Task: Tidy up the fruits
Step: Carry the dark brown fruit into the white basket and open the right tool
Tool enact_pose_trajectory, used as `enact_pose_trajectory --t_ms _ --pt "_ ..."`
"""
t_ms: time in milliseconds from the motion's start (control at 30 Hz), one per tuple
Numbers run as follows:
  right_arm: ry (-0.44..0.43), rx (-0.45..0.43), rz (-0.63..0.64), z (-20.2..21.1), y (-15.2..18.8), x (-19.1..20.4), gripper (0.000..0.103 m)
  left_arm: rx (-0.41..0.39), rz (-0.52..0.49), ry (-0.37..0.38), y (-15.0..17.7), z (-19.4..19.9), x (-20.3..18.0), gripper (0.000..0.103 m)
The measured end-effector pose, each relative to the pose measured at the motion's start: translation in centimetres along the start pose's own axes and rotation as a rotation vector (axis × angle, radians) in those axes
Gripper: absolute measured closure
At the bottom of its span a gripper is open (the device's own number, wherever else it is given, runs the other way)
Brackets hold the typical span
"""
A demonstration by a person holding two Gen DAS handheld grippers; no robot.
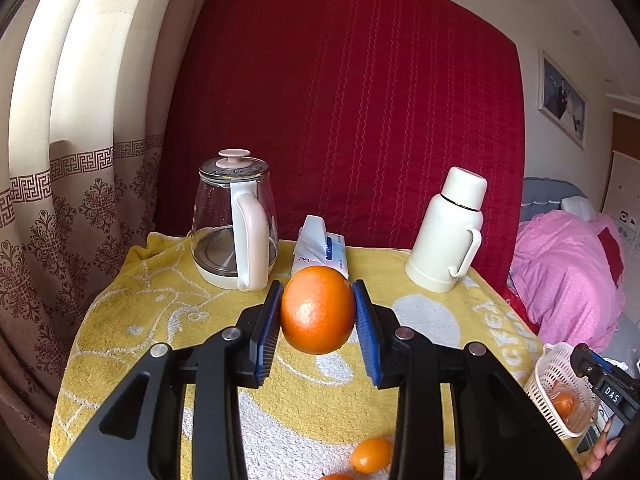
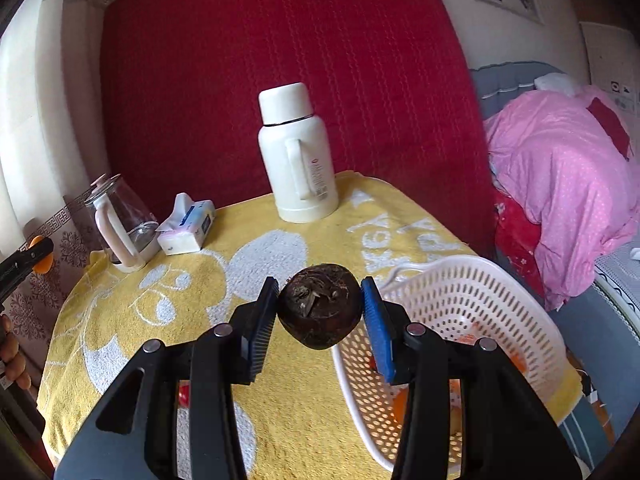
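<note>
My left gripper (image 1: 316,312) clamps the orange (image 1: 317,310) above mid-table towel (image 1: 160,300); my right gripper (image 2: 320,312) clamps a dark fruit (image 2: 320,310) beside the basket (image 2: 460,280) at the table's right edge.

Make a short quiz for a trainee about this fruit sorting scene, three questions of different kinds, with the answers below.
1. True or false: the left gripper holds an orange above the yellow towel.
2. Multiple choice: what sits between the right gripper's fingers? A) a kumquat B) a dark brown round fruit C) a tissue pack
3. Short answer: which side of the right gripper is the white basket on, in the right wrist view?

Key
1. True.
2. B.
3. The right side; some orange fruit already lies in it.
</note>
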State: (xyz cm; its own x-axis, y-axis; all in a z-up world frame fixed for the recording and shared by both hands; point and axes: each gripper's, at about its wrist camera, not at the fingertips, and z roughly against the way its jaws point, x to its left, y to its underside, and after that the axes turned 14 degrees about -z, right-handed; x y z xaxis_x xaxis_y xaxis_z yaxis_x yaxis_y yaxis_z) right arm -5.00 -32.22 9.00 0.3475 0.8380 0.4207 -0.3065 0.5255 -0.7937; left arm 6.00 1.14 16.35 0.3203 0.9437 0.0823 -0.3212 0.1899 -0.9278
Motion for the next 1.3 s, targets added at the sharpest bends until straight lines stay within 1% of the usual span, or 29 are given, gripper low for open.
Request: enact_pose_trajectory --t_ms 233,500,600,733,900,933,1000,1067,1233,1300 --pt "0.076 -0.028 -0.037 1.8 -0.1 -3.6 0.06 -0.016 -0.028 0.02 -0.3 0.6 -1.2 0.068" --pt "0.155 -0.017 -0.078 2.5 0.6 -7.3 0.06 -0.042 -0.063 0.044 -0.6 1.5 -2.6 0.068" --pt "0.177 -0.009 -0.094 2.6 0.9 -8.4 0.06 -0.043 -0.074 0.053 -0.6 1.6 -3.2 0.068" --pt "0.196 -0.003 -0.103 2.6 1.2 -9.4 0.06 -0.035 -0.071 0.093 -0.6 1.4 -3.7 0.068" --pt "0.218 0.01 -0.12 2.8 1.3 -10.6 0.059 -0.029 -0.089 0.112 -0.5 1.3 -4.7 0.068" --pt "0.218 0.01 -0.125 2.9 1.3 -10.7 0.058 -0.028 -0.09 0.118 -0.5 1.3 -4.9 0.068" --pt "0.214 0.003 -0.131 3.2 1.2 -11.0 0.045 -0.028 -0.091 0.131 -0.5 1.3 -5.1 0.068" --pt "0.208 -0.006 -0.139 3.7 1.1 -11.2 0.04 -0.029 -0.093 0.137 -0.5 1.4 -5.4 0.068" --pt "0.196 -0.03 -0.147 4.5 1.2 -11.2 0.039 -0.035 -0.097 0.165 -0.6 1.8 -6.1 0.068" --pt "0.197 -0.049 -0.134 4.9 1.5 -11.0 0.037 -0.038 -0.103 0.173 -0.7 2.0 -6.4 0.068"
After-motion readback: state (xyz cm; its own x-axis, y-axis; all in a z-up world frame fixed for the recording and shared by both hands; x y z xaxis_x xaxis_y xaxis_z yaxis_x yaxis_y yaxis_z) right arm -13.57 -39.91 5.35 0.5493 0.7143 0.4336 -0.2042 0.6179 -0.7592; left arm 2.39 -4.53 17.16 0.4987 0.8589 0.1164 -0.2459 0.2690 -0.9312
